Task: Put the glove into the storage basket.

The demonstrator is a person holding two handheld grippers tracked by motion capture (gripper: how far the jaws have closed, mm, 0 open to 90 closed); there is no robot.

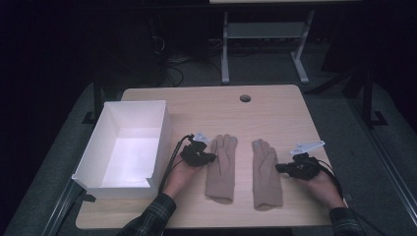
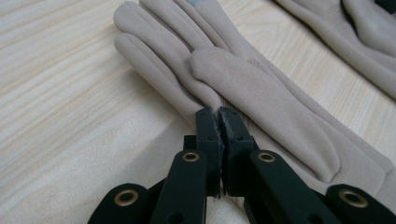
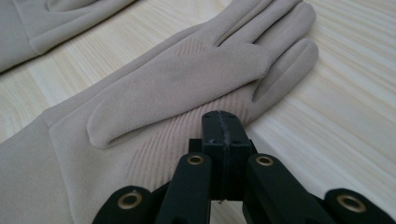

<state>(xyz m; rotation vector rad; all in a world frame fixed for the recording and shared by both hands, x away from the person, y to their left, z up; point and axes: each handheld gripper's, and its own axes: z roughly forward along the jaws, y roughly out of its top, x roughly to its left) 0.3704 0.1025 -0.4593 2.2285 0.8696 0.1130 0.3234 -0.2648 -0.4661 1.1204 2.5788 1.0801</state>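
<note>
Two beige gloves lie flat side by side on the wooden table [image 1: 196, 105], fingers pointing away from the person. My left gripper [image 1: 212, 157] rests at the left edge of the left glove [image 1: 221, 167]; its jaws are shut, tips [image 2: 219, 112] touching the glove [image 2: 261, 88] near the little finger, with no fabric visible between them. On the other side, my right gripper [image 1: 278, 167] sits at the right edge of the right glove [image 1: 266, 174]. It is shut too, its tips [image 3: 222, 116] against that glove [image 3: 177, 84] below the thumb.
A white open box [image 1: 162, 142] stands at the table's left side, close to my left hand. A round cable hole [image 1: 245, 98] sits near the far edge. Each gripper view shows the other glove [image 2: 345, 37] [image 3: 37, 23] farther off.
</note>
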